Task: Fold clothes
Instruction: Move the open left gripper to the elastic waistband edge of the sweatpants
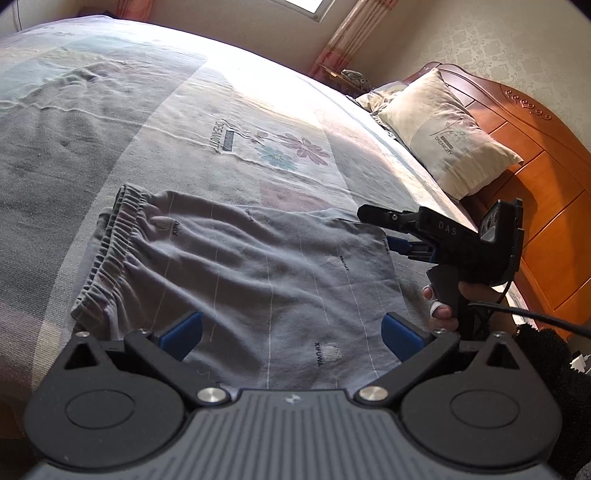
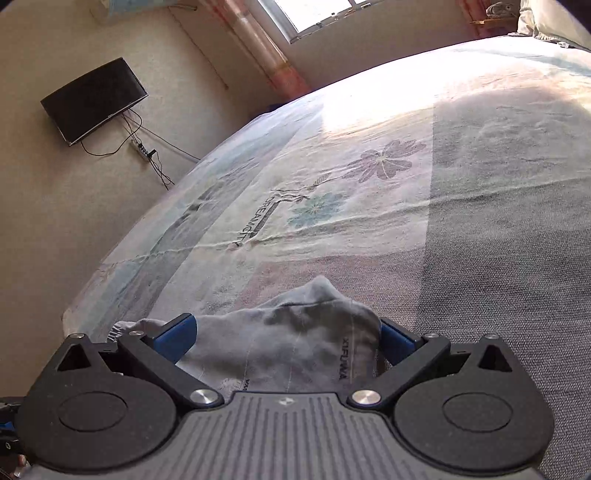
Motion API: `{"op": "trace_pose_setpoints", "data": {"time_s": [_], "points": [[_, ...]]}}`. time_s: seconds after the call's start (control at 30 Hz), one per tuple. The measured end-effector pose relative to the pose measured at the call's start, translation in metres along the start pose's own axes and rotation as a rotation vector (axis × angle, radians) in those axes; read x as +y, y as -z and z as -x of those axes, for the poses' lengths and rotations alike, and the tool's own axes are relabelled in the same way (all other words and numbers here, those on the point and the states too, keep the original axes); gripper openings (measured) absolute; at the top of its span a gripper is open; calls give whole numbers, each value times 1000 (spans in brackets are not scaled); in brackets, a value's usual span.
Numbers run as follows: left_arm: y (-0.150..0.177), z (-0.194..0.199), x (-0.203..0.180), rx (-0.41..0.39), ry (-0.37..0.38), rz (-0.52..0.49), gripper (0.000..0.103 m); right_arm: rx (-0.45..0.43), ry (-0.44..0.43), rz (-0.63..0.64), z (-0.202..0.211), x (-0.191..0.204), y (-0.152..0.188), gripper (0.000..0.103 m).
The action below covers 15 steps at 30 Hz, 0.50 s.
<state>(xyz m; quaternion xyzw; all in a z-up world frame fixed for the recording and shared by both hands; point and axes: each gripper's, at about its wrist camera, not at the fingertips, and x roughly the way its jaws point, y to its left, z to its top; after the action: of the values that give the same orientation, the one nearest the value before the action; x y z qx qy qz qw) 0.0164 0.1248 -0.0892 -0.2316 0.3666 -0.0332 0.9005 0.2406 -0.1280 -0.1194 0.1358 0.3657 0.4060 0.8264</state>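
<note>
Two grippers over one grey garment (image 1: 258, 273), spread on the bedsheet (image 1: 92, 147) just short of the printed flowers (image 1: 295, 149), elastic waistband (image 1: 107, 251) to the left, thin pale stripes and small "XIFUWA" marks across the cloth. No containers anywhere in view.

Left gripper (image 1: 291, 332): jaws spread wide, blue pads (image 1: 183, 332) poised above the near edge of the garment, nothing between them.

Right gripper (image 2: 286, 341): jaws likewise wide apart, a raised hump of the grey fabric bunched between the blue pads (image 2: 175, 338); whether touching or merely lying there, impossible to tell, but not pinched.

Seen only from the left wrist: the right gripper itself (image 1: 402, 243) from the side at the garment's right edge, a hand (image 1: 441, 306) on its trigger with white tape on a finger, a cable trailing off, a dark fuzzy sleeve (image 1: 543, 354); beyond the flowers, a pillow (image 1: 443, 136) against an orange wooden headboard (image 1: 546, 192).

Seen only from the right wrist: a dark flat screen (image 2: 94, 99) on the wall left of the flowers, wires and a power strip (image 2: 142, 149) hanging below it, a sunlit window (image 2: 317, 13) beyond.
</note>
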Motion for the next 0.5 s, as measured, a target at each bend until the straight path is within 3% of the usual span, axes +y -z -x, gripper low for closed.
{"op": "trace_pose_setpoints", "data": {"time_s": [0.2, 0.37, 0.5], "points": [[-3, 1, -2, -8, -5, -13, 102, -96, 69, 11, 43, 11, 0, 103], [-3, 3, -6, -13, -8, -25, 102, -5, -6, 99, 71, 47, 52, 103], [-4, 6, -1, -27, -24, -16, 102, 86, 24, 135, 70, 63, 97, 103]]}}
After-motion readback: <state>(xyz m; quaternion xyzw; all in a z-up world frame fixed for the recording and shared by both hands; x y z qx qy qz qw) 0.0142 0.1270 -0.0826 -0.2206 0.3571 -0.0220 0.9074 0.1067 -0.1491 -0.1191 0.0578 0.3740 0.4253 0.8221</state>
